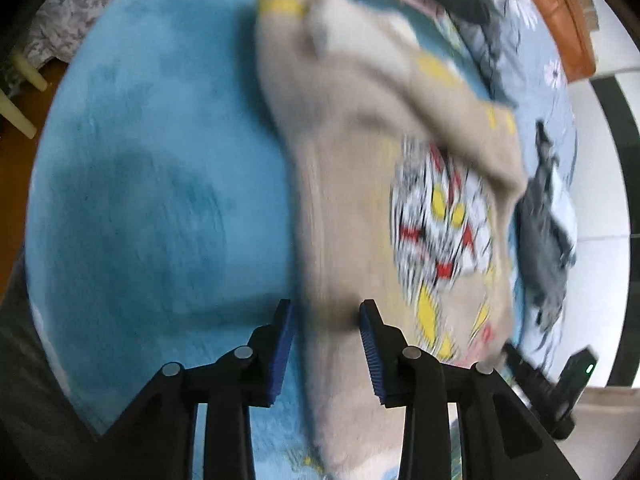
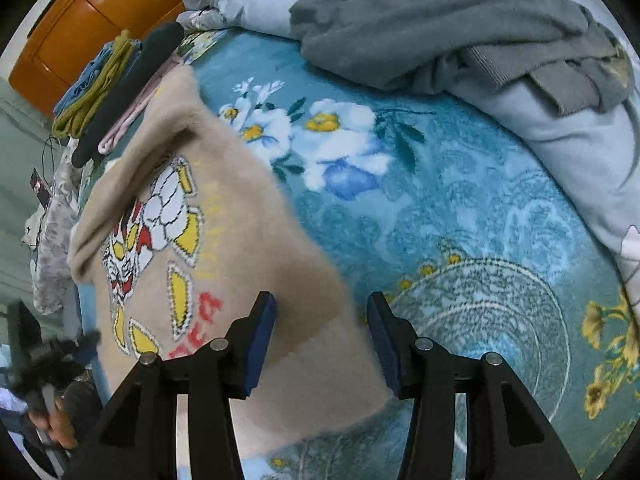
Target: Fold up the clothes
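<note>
Left wrist view: beige sweater (image 1: 352, 184) lies lengthwise away from both spread, empty grippers (image 1: 327, 334) (image 2: 321, 330), bare blue blanket (image 1: 152, 184) leftward.

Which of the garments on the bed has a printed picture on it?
The beige sweater, spread between both tools, carries a red, yellow and white cartoon print. The grey sweater heaped at the far side is plain, and so are the folded clothes stacked beyond the beige one.
</note>
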